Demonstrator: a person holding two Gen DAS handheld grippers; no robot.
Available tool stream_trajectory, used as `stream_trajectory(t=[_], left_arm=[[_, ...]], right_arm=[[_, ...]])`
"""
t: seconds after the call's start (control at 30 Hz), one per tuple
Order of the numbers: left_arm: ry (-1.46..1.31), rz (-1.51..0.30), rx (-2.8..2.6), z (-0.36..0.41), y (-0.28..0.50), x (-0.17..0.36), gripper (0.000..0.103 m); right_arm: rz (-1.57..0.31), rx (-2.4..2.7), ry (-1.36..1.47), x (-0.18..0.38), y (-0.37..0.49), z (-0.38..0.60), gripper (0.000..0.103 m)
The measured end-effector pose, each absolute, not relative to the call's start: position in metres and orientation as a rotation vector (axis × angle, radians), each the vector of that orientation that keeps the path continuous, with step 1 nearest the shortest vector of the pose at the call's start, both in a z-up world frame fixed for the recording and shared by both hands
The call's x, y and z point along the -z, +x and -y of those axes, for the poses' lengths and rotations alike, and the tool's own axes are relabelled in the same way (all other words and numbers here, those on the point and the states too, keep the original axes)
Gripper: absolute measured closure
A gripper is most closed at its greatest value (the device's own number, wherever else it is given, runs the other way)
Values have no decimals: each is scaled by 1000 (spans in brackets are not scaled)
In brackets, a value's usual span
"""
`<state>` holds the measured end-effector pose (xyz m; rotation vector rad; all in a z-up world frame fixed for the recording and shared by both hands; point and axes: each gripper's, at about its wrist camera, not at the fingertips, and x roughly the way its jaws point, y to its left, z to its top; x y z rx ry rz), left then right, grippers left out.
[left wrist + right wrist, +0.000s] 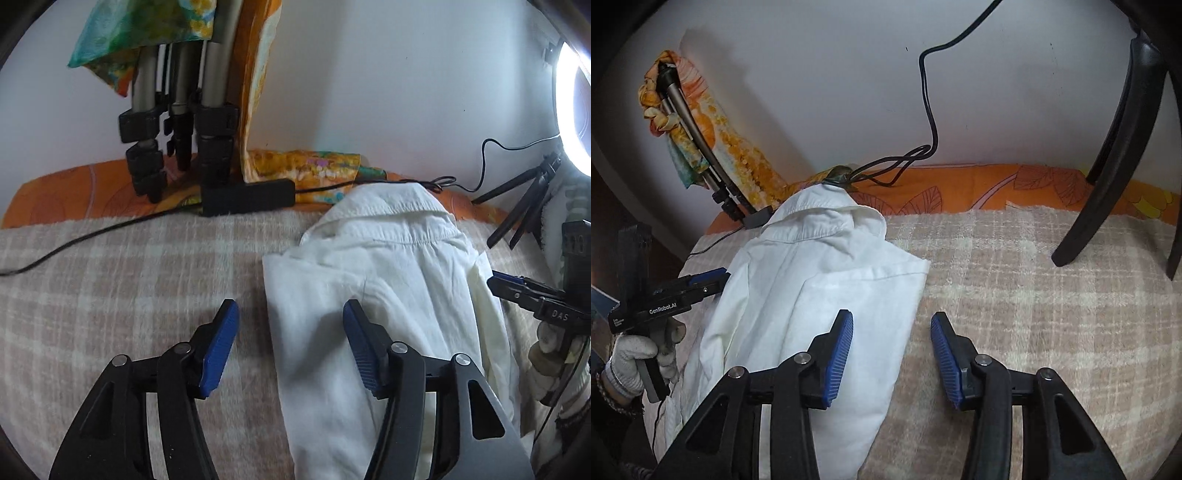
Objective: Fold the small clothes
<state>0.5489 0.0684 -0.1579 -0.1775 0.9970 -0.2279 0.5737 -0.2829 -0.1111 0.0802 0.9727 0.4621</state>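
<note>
A white collared shirt (388, 280) lies lengthwise on the beige checked blanket (129, 277), sides folded in, collar at the far end. My left gripper (290, 321) is open; its right finger is over the shirt's left edge, its left finger over the blanket. The shirt also shows in the right wrist view (820, 295). My right gripper (892, 332) is open, its left finger over the shirt's right edge, its right finger over the blanket (1034, 295). Each gripper shows in the other's view, the right gripper (517, 288) and the left gripper (705, 280), at the shirt's sides.
A folded tripod (177, 122) draped with patterned cloth stands at the back left beside a black power strip (251, 197). A ring light (572, 110) on a small tripod stands at the back right. Black cables (923, 110) run along the wall. An orange sheet (997, 184) borders the blanket.
</note>
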Motion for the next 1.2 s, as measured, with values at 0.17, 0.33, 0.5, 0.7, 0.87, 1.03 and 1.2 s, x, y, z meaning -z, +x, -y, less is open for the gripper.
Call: stream_trajectory(t=[0.17, 0.33, 0.5, 0.7, 0.87, 1.03, 1.2], left_arm=[[-198, -973, 248, -64, 564, 157, 46], [-258, -973, 269, -65, 578, 160, 87], [-351, -957, 303, -73, 580, 159, 97], [-402, -892, 342, -86, 562, 130, 98], [-376, -830, 371, -85, 543, 96, 98], [-338, -785, 390, -76, 527, 71, 98], [-315, -747, 400, -78, 495, 41, 99]], right_arm=[[-963, -489, 93, 114, 588, 275, 56], [-973, -509, 76, 115, 596, 263, 66], [-963, -505, 96, 111, 595, 262, 99], [-888, -501, 106, 81, 581, 274, 103], [-830, -502, 75, 48, 563, 278, 103], [-779, -512, 59, 19, 537, 282, 103], [-732, -519, 43, -5, 501, 281, 103]])
